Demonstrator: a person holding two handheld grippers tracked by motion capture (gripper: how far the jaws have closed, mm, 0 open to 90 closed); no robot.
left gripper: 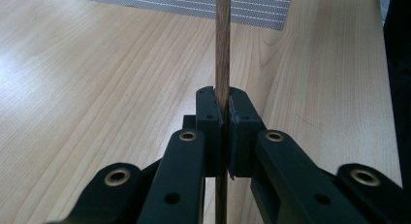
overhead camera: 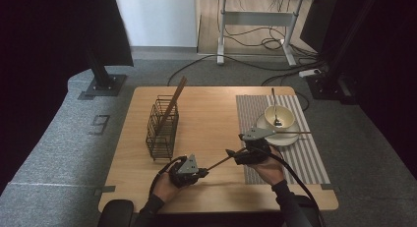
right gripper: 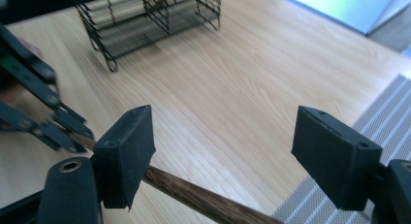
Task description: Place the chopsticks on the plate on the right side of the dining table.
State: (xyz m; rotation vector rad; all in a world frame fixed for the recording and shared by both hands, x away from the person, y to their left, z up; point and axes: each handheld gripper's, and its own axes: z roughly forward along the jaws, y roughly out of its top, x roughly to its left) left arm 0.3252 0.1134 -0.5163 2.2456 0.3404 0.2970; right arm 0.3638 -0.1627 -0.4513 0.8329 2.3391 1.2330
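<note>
My left gripper (overhead camera: 204, 173) (left gripper: 225, 105) is shut on a dark wooden chopstick (overhead camera: 219, 162) (left gripper: 222, 49) low over the table's near side. The stick runs right and slightly away toward my right gripper (overhead camera: 231, 153) (right gripper: 228, 136), which stands open. In the right gripper view the chopstick (right gripper: 194, 195) passes just under its left jaw and lies between the two jaws without being clamped. The left gripper (right gripper: 34, 117) shows blurred at the left of that view.
A black wire basket (overhead camera: 162, 128) (right gripper: 145, 20) stands left of centre with another chopstick (overhead camera: 174, 101) leaning in it. On the striped placemat (overhead camera: 305, 158) at the right are a plate (overhead camera: 285, 138), a bowl (overhead camera: 279, 116) holding a spoon (overhead camera: 274, 101), and one more chopstick (overhead camera: 295, 132).
</note>
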